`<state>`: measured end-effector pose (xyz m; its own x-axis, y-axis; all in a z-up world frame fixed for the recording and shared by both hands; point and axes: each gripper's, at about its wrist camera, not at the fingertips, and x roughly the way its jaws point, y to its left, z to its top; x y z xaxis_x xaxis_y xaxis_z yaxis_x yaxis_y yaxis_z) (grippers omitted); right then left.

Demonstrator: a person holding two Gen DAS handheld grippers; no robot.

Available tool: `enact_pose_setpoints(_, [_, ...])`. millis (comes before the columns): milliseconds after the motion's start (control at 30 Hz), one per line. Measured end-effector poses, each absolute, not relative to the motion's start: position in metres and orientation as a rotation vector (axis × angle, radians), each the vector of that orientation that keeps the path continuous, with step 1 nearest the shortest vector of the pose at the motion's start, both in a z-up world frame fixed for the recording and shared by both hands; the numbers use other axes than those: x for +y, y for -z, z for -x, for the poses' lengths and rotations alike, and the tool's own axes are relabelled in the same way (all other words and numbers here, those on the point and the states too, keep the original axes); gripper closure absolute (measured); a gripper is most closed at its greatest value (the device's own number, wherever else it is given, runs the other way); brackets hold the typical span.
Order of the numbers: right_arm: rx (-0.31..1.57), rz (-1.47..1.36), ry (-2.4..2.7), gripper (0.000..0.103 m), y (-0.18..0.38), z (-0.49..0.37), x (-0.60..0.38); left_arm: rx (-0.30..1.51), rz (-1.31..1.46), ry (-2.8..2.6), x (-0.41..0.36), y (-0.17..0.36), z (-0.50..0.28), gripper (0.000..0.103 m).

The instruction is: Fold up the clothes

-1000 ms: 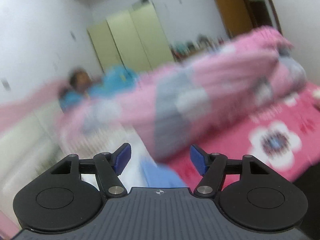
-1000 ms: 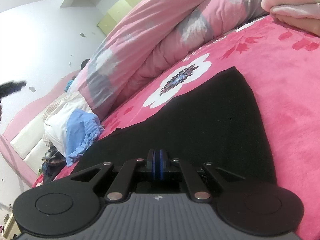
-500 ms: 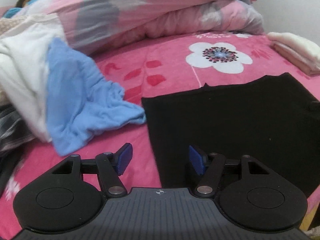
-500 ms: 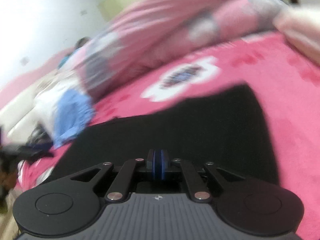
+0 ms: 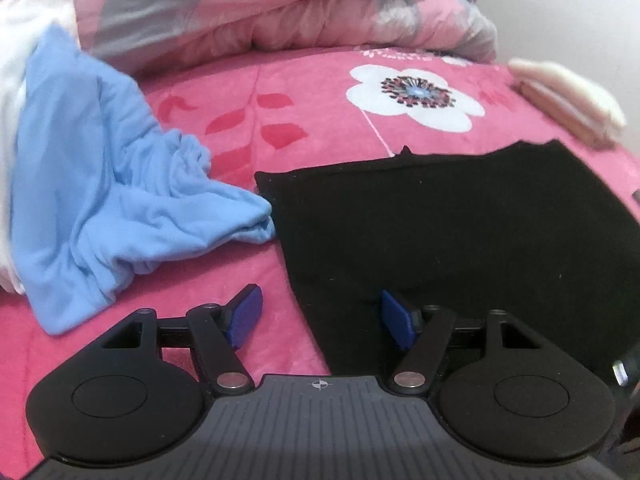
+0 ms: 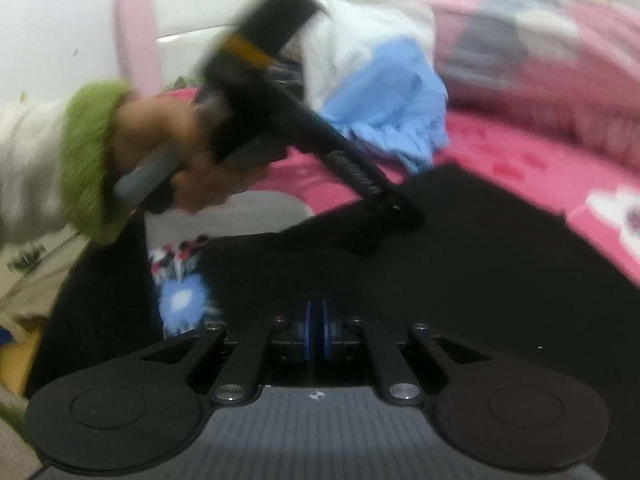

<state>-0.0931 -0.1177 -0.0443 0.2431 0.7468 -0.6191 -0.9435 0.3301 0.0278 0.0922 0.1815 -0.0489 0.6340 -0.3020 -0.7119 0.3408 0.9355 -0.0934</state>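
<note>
A black garment lies flat on the pink flowered bedspread. My left gripper hovers low over its left edge. Its jaws are opening, and its blue pads press on nothing: one is over the bedspread, the other over the black cloth. The right wrist view is blurred; there a hand with a green cuff holds that left gripper, tip down at the black garment. My right gripper is shut over the black cloth, and no cloth shows between its pads.
A crumpled light blue garment lies just left of the black one, beside white clothing. A bunched pink and grey quilt fills the back. A folded pale stack sits at the right. The pink headboard stands behind the pile.
The left gripper has dropped from facing the room to just above the black garment's left edge. The right gripper has swung and rolled, and now faces the left hand and headboard; its jaws stay together.
</note>
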Motion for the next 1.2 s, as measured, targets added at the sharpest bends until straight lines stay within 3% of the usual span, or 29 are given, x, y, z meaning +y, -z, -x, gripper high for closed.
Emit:
enact_pose_setpoints(333, [0.510, 0.432, -1.203, 0.097, 0.032, 0.091, -0.092, 0.804, -0.017, 0.419, 0.191, 0.052, -0.096, 0.034])
enact_pose_setpoints(567, [0.418, 0.538, -1.347, 0.098, 0.034, 0.142, -0.082, 0.798, -0.017, 0.424, 0.192, 0.052, -0.097, 0.033])
enact_pose_setpoints(733, [0.469, 0.464, -1.216, 0.097, 0.035, 0.111, -0.078, 0.797, -0.013, 0.424, 0.192, 0.052, -0.097, 0.033])
enact_pose_setpoints(867, [0.498, 0.451, -1.403, 0.098, 0.038, 0.139, -0.069, 0.786, -0.012, 0.427, 0.194, 0.052, -0.096, 0.033])
enact_pose_setpoints(1200, [0.495, 0.252, -1.118, 0.097, 0.012, 0.104, -0.172, 0.667, -0.010, 0.340, 0.205, 0.012, -0.060, 0.034])
